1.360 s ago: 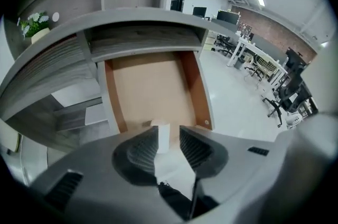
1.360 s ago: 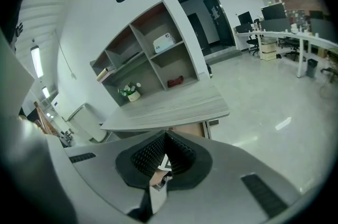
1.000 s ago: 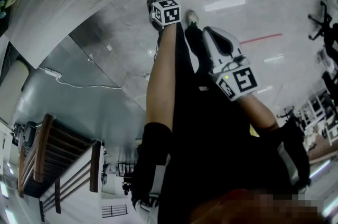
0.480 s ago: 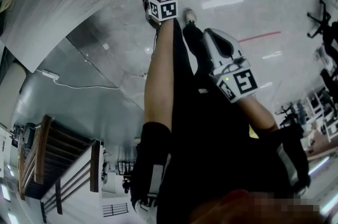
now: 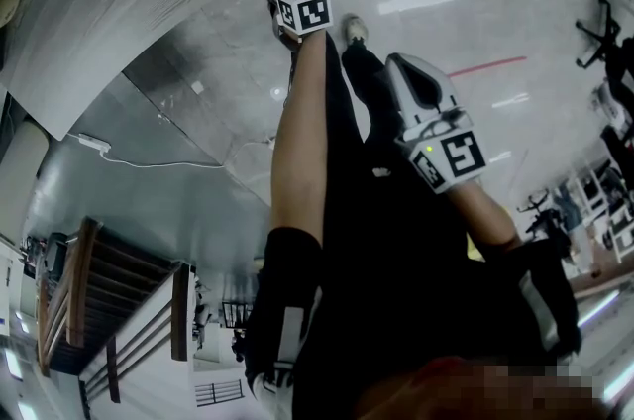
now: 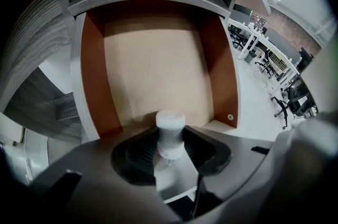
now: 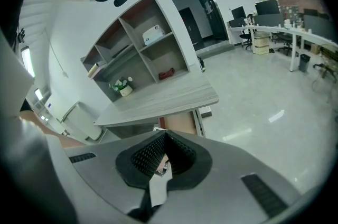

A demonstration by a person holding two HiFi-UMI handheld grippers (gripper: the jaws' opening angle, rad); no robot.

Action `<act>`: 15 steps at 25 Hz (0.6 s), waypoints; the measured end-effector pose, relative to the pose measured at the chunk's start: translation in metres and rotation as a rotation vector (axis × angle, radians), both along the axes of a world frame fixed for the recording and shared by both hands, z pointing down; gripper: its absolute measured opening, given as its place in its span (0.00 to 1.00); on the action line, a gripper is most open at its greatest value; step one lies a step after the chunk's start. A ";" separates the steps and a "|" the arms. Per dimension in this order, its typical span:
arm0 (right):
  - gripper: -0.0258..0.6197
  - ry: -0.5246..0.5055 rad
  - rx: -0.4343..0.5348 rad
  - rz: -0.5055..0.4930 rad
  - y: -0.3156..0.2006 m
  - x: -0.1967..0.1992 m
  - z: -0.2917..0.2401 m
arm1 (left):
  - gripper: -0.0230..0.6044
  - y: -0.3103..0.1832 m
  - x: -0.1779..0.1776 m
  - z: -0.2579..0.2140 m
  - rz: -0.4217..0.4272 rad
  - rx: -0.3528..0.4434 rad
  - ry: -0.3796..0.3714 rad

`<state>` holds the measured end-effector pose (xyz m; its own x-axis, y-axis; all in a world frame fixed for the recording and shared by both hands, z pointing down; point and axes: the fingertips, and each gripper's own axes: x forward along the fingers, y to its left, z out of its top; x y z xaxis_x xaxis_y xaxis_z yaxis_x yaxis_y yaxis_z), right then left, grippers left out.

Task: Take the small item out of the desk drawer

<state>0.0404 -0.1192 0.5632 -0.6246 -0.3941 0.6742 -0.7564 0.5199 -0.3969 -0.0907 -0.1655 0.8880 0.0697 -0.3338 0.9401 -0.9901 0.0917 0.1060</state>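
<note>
White small capped bottle (image 6: 170, 121) stands in the brown wooden drawer (image 6: 158, 59) between open, just-closing jaws of the left gripper (image 6: 170, 138); right gripper (image 7: 165, 137) closed.

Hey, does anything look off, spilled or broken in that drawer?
Nothing stands out. The small white bottle looks upright in the open drawer, cap on, no spill or damage visible. It sits between the left tongs, whose jaws have just been closing and do not yet press it.
</note>
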 end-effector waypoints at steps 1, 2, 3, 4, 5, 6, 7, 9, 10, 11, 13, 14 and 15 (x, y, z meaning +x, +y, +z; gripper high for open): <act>0.04 0.001 0.001 0.001 0.001 0.001 0.000 | 0.29 0.000 0.000 -0.001 -0.004 0.002 0.004; 0.04 0.001 0.002 0.003 0.001 0.002 -0.001 | 0.28 0.001 0.000 -0.002 -0.004 0.005 0.007; 0.04 0.001 0.003 0.005 0.002 0.003 -0.002 | 0.28 0.002 0.000 -0.003 -0.002 0.006 0.010; 0.04 0.001 0.005 0.007 0.002 0.003 -0.003 | 0.28 0.002 0.000 -0.005 -0.003 0.008 0.013; 0.04 0.001 0.008 0.009 0.001 0.003 -0.004 | 0.28 0.002 -0.001 -0.005 -0.006 0.010 0.017; 0.04 0.002 0.010 0.010 0.000 0.004 -0.004 | 0.28 0.002 -0.001 -0.006 -0.012 0.012 0.022; 0.04 0.004 0.013 0.009 0.000 0.004 -0.004 | 0.28 0.002 -0.002 -0.006 -0.015 0.013 0.026; 0.04 0.008 0.017 0.004 0.000 0.005 -0.004 | 0.27 0.004 -0.001 -0.008 -0.012 0.017 0.031; 0.04 0.008 0.019 0.003 0.000 0.005 -0.005 | 0.27 0.005 -0.001 -0.009 -0.010 0.021 0.033; 0.04 0.006 0.021 0.005 -0.001 0.005 -0.006 | 0.27 0.005 -0.001 -0.011 -0.011 0.027 0.036; 0.04 0.001 0.028 0.009 -0.002 0.006 -0.009 | 0.27 0.005 -0.001 -0.017 -0.021 0.041 0.043; 0.04 0.000 0.036 0.008 -0.003 0.006 -0.011 | 0.27 0.005 -0.002 -0.019 -0.024 0.047 0.045; 0.04 0.000 0.044 0.006 -0.003 0.006 -0.012 | 0.27 0.005 -0.001 -0.022 -0.024 0.052 0.047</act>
